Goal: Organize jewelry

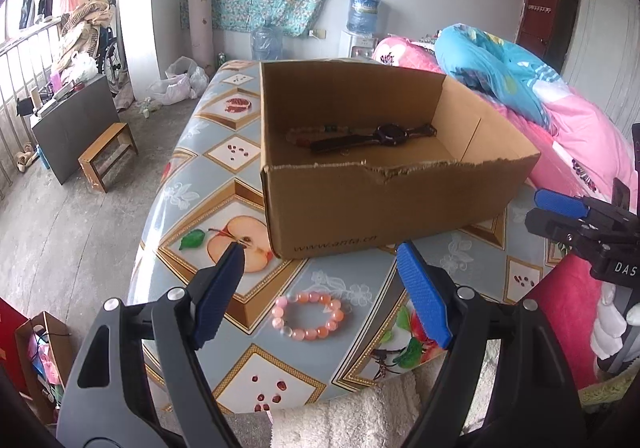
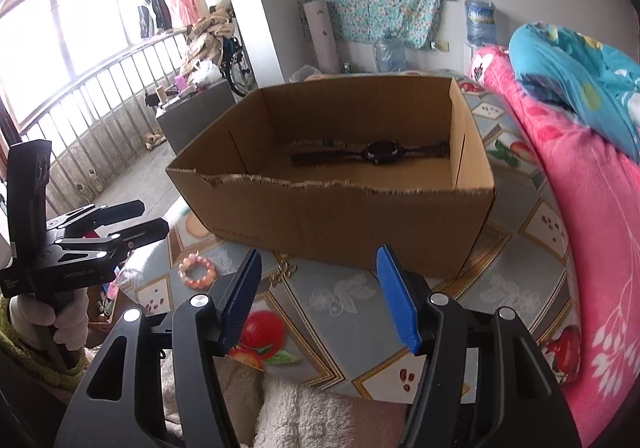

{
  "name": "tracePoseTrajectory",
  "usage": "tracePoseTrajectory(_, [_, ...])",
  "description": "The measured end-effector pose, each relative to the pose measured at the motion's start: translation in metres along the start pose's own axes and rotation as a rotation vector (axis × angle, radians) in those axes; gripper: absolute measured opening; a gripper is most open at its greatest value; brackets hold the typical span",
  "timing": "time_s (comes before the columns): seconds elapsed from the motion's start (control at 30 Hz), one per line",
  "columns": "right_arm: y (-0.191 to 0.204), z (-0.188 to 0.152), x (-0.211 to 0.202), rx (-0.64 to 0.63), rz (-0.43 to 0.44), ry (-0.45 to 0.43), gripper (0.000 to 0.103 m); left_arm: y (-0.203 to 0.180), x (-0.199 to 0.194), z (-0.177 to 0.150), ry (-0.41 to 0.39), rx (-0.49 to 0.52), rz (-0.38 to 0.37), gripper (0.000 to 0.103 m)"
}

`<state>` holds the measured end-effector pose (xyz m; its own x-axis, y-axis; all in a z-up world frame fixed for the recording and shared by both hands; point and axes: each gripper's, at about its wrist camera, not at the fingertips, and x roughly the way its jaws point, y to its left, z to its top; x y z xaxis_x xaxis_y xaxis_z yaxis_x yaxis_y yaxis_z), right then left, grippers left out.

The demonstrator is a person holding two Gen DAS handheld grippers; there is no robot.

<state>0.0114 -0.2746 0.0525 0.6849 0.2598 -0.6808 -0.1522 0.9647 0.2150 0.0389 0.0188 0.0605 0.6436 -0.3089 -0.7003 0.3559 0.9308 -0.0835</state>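
A pink bead bracelet [image 1: 308, 317] lies on the patterned tablecloth [image 1: 224, 152], just ahead of and between the fingers of my open left gripper [image 1: 320, 254]. It also shows in the right wrist view [image 2: 197, 270], left of my open, empty right gripper [image 2: 318, 256]. An open cardboard box [image 1: 384, 216] stands behind it and holds a black wristwatch [image 1: 384, 136] and a beaded string [image 1: 304, 136]. In the right wrist view the box [image 2: 340, 224] and watch [image 2: 382, 152] show too, and a small gold chain [image 2: 285, 270] lies at the box's front.
Pink and blue quilts [image 2: 580, 176] are piled to the right of the table. A white towel [image 1: 352, 412] hangs at the near edge. The right gripper shows at the right of the left wrist view [image 1: 538, 210]. A wooden stool [image 1: 106, 154] stands on the floor at left.
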Motion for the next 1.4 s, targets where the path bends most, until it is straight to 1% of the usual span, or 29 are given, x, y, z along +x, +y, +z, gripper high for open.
tracePoseTrajectory(0.17, [-0.003, -0.015, 0.029, 0.030, -0.019, 0.068, 0.059, -0.015, 0.021, -0.013, 0.041, 0.052, 0.005, 0.075])
tracePoseTrajectory(0.3, [-0.010, -0.019, 0.045, 0.065, -0.023, 0.091, 0.058, -0.033, 0.035, -0.021, 0.057, 0.104, -0.023, 0.074])
tracePoseTrajectory(0.37, [-0.011, -0.018, 0.052, 0.074, -0.025, 0.097, 0.057, -0.043, 0.041, -0.022, 0.065, 0.126, -0.043, 0.067])
tracePoseTrajectory(0.43, [-0.011, -0.017, 0.056, 0.080, -0.024, 0.101, 0.056, -0.052, 0.049, -0.023, 0.078, 0.142, -0.064, 0.057])
tracePoseTrajectory(0.53, [-0.011, -0.016, 0.063, 0.085, -0.014, 0.109, 0.052, -0.063, 0.061, -0.024, 0.098, 0.167, -0.093, 0.045])
tracePoseTrajectory(0.63, [-0.012, -0.018, 0.066, 0.087, -0.005, 0.116, 0.049, -0.073, 0.070, -0.026, 0.106, 0.215, -0.091, 0.035])
tracePoseTrajectory(0.73, [-0.012, -0.020, 0.069, 0.085, 0.001, 0.124, 0.047, -0.081, 0.075, -0.029, 0.113, 0.268, -0.080, 0.030])
tracePoseTrajectory(0.83, [-0.014, -0.020, 0.073, 0.085, 0.008, 0.132, 0.046, -0.084, 0.078, -0.031, 0.122, 0.289, -0.079, 0.030])
tracePoseTrajectory(1.1, [-0.020, -0.020, 0.084, 0.095, 0.016, 0.164, 0.046, -0.080, 0.087, -0.025, 0.135, 0.275, -0.084, 0.028])
tracePoseTrajectory(1.3, [-0.024, -0.020, 0.087, 0.100, 0.026, 0.160, 0.046, -0.081, 0.094, -0.022, 0.149, 0.295, -0.094, 0.028])
tracePoseTrajectory(1.4, [-0.024, -0.019, 0.088, 0.101, 0.029, 0.160, 0.046, -0.083, 0.097, -0.021, 0.153, 0.303, -0.102, 0.024])
